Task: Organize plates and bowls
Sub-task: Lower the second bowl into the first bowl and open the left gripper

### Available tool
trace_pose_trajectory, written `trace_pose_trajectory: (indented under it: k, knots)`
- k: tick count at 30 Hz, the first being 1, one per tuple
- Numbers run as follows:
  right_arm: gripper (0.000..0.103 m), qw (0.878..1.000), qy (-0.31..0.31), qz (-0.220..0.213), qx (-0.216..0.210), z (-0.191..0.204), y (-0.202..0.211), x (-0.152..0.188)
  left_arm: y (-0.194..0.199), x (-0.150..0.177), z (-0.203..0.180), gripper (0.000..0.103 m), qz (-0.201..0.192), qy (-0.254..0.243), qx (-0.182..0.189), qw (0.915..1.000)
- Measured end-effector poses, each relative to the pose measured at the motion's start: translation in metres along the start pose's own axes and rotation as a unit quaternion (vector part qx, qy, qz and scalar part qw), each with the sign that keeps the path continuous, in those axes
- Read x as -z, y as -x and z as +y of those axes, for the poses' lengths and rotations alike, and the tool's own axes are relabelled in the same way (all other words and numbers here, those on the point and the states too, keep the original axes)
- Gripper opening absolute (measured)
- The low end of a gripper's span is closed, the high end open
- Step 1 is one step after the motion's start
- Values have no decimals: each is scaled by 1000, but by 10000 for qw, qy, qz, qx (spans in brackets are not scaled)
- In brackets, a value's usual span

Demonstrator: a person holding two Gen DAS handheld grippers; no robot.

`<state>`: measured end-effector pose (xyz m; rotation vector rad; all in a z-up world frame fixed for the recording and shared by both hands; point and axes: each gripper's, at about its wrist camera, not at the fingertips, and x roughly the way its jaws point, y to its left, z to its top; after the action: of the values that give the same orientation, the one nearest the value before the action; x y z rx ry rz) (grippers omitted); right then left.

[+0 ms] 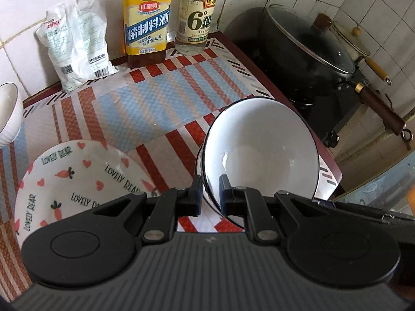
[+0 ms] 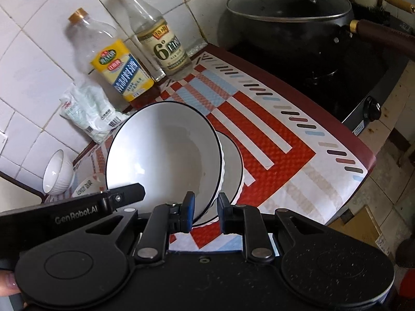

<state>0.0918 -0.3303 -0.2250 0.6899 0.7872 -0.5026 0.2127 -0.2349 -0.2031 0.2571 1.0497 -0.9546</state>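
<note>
Black and broad, the left gripper [image 1: 210,195] fills the near edge of its view, its jaws clamped on the near rim of a white bowl with a dark edge [image 1: 262,150], one pad inside the wall and one outside. That bowl tilts up from the jaws, its open mouth facing the camera, above the right-hand side of the patterned mat [image 1: 160,98] that covers the counter. Left of the mat's middle, partly behind the gripper, lies the heart-and-carrot plate [image 1: 77,178] marked "LOVELY BEAR". At the mat's far left edge a ribbed white bowl [image 1: 9,114] shows in part.

Likewise the right gripper [image 2: 205,211] has its jaws closed on the near rim of a second dark-edged white bowl [image 2: 163,153]. This bowl tilts over the mat's left half, overlapping the bowl behind it [image 2: 234,165]; whether the two touch I cannot tell.

Beyond the mat's right edge a black lidded pot [image 1: 306,49] stands on the stove. At the mat's far edge, against the tiles, stand a yellow-labelled bottle [image 1: 146,23] and a clear bottle [image 1: 195,18], with a white packet [image 1: 77,44] to their left.
</note>
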Motion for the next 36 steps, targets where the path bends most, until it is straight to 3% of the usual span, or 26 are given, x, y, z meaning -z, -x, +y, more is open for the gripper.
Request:
trace_pose_trajectory:
  k: [8, 18, 22, 27, 32, 36]
  knots:
    - [24, 9994, -201, 236, -120, -8, -13, -12, -24, -7, 1, 11, 460, 136, -211, 9986]
    - [26, 9991, 136, 389, -90, -7, -14, -18, -28, -5, -3, 12, 567, -53, -285, 9980]
    - [31, 9975, 667, 204, 125, 5, -12, -12, -29, -4, -6, 13, 531, -175, -369, 9978]
    - [37, 9871, 1452, -139, 653, 17, -12, 4, -29, -4, -6, 13, 501, -236, -396, 9977]
    - [38, 9901, 1281, -329, 481, 8, -6, 5, -28, -4, -4, 13, 492, -211, -354, 9979]
    - [38, 9847, 1527, -656, 521, 14, 8, 10, -21, -4, 1, 13, 424, -123, -261, 9987]
